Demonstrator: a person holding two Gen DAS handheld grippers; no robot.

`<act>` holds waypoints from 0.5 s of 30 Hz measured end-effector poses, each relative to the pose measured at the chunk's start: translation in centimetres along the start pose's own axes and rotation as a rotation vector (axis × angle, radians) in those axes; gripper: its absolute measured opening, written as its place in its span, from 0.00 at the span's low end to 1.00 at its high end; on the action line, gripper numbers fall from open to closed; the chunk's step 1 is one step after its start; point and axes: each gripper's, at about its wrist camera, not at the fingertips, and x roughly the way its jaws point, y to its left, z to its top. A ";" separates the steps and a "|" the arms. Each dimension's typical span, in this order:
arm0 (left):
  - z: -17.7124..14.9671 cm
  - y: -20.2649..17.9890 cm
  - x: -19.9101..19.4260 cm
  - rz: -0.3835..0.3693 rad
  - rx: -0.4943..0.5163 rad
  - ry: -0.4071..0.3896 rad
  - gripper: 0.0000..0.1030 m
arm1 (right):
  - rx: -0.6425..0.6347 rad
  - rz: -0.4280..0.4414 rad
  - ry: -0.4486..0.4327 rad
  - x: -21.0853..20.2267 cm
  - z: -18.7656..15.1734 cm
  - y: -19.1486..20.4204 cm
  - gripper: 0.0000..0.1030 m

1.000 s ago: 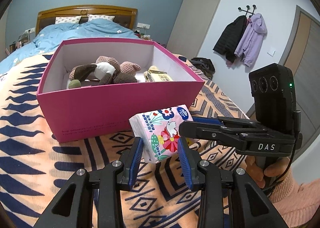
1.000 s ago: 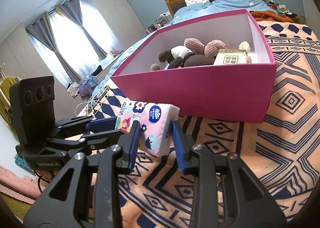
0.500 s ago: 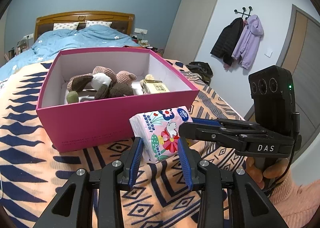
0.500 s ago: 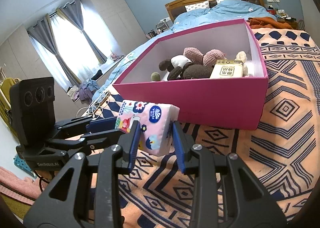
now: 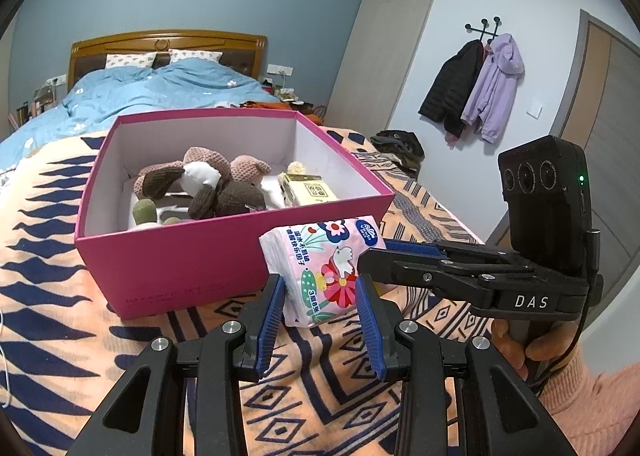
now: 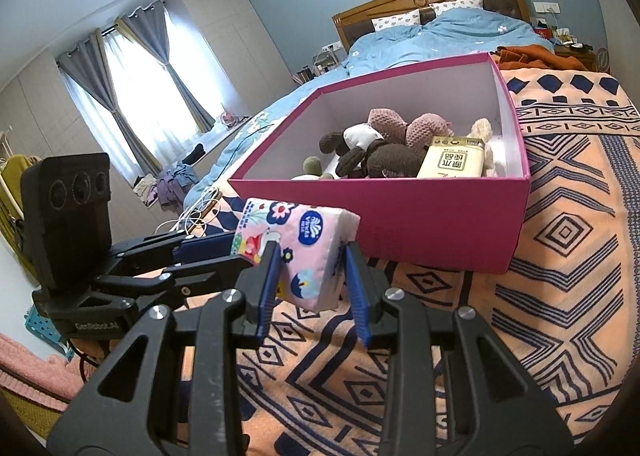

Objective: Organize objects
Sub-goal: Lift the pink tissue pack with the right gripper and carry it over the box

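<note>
A pink flowered tissue pack [image 5: 324, 268] is held in the air in front of the pink box [image 5: 180, 256], between both grippers. My left gripper [image 5: 320, 308] is shut on its lower end. My right gripper [image 6: 310, 276] is shut on the same pack [image 6: 296, 232] from the other side, and shows from the side in the left wrist view [image 5: 400, 260]. The box holds knitted plush toys [image 5: 204, 184] and a yellow tissue pack [image 5: 308, 188].
The box stands on an orange and navy patterned blanket [image 5: 48, 296] on the bed. A blue duvet [image 5: 140, 92] and the wooden headboard lie behind it. Coats [image 5: 476, 84] hang on the right wall. Cables [image 6: 192, 212] lie at the bed's left edge.
Both grippers have risen with the tissue pack; the box now sits lower in both views and more of its inside shows. The grips have not changed.
</note>
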 end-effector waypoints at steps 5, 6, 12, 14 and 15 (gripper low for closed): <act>0.3 -0.1 -0.3 0.000 0.007 -0.017 0.35 | -0.010 -0.002 -0.012 -0.2 0.4 0.1 0.35; 0.4 -0.1 -0.3 0.001 0.009 -0.020 0.35 | -0.013 -0.002 -0.015 -0.2 0.5 0.1 0.35; 0.7 -0.1 -0.2 0.004 0.017 -0.026 0.35 | -0.020 -0.004 -0.027 -0.3 1.0 0.2 0.35; 0.8 -0.1 -0.2 0.005 0.019 -0.029 0.35 | -0.024 -0.007 -0.029 -0.3 1.1 0.1 0.35; 0.9 -0.1 -0.2 0.005 0.020 -0.030 0.35 | -0.025 -0.007 -0.030 -0.2 1.2 0.1 0.35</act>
